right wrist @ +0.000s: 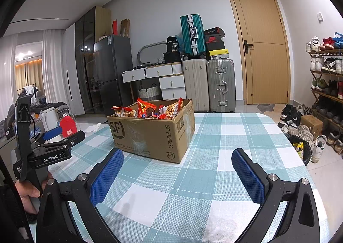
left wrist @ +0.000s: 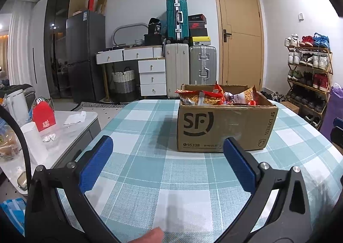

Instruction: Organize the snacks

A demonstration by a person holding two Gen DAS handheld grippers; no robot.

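both grippers open over the checked cloth, snack box ahead

my left gripper (left wrist: pixel 168 146) hangs wide open above the table, its two black plastic fingers tipped with blue pads (left wrist: pixel 96 163) that have a fine knurled, grid-like texture. nothing sits between them. my right gripper (right wrist: pixel 178 160) is spread just as wide, with the same rough blue pads (right wrist: pixel 248 175) on matte black arms held by round silver bolts, and it too holds nothing.

under both lies the woven teal-and-white checked tablecloth (left wrist: pixel 150 178), a coarse, flat weave with thin white lines crossing the squares.

the brown corrugated cardboard box printed with a black "sf" logo (left wrist: pixel 223 127) stands on the cloth ahead of the left gripper, slightly to its right, flaps open. from the right wrist view the same box (right wrist: pixel 154 135) stands ahead and to the left, one corner turned towards me, with scuffed clear tape on its sides. inside it, the crinkly red, orange and white foil snack packets (left wrist: pixel 216 97) are heaped loosely, some poking up above the rim (right wrist: pixel 150 110).

in the right wrist view my left gripper (right wrist: pixel 62 133) shows at the left edge, near the box.
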